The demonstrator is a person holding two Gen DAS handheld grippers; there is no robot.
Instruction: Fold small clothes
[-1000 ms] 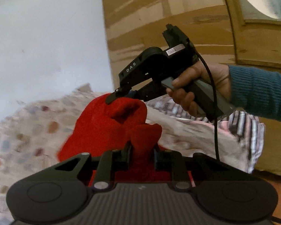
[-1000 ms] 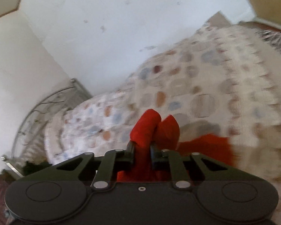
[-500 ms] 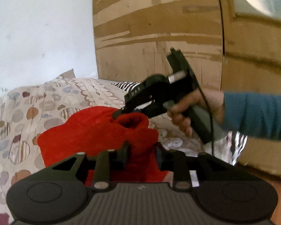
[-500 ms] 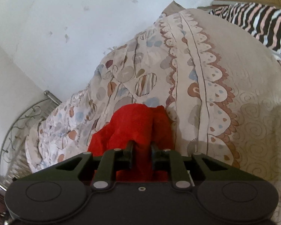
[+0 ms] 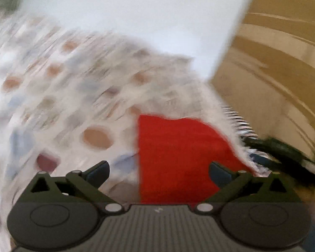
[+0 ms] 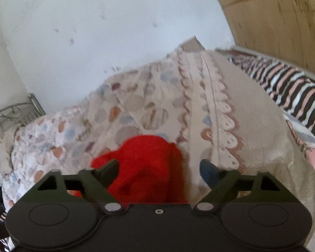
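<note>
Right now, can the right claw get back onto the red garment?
Probably yes. The right claw has just been opening and stands wide, with the red garment lying loose on the bedspread directly ahead between its fingers. Nothing sits on the cloth or blocks the way.

Right claw spread wide over a red garment on the bed

The right claw [image 6: 158,171] has just been opening; the bunched red garment [image 6: 145,168] lies between its jaws, ungripped, on the patterned bedspread [image 6: 136,109]. A striped cloth [image 6: 294,92] lies at the right, white wall [image 6: 94,31] behind.
</note>
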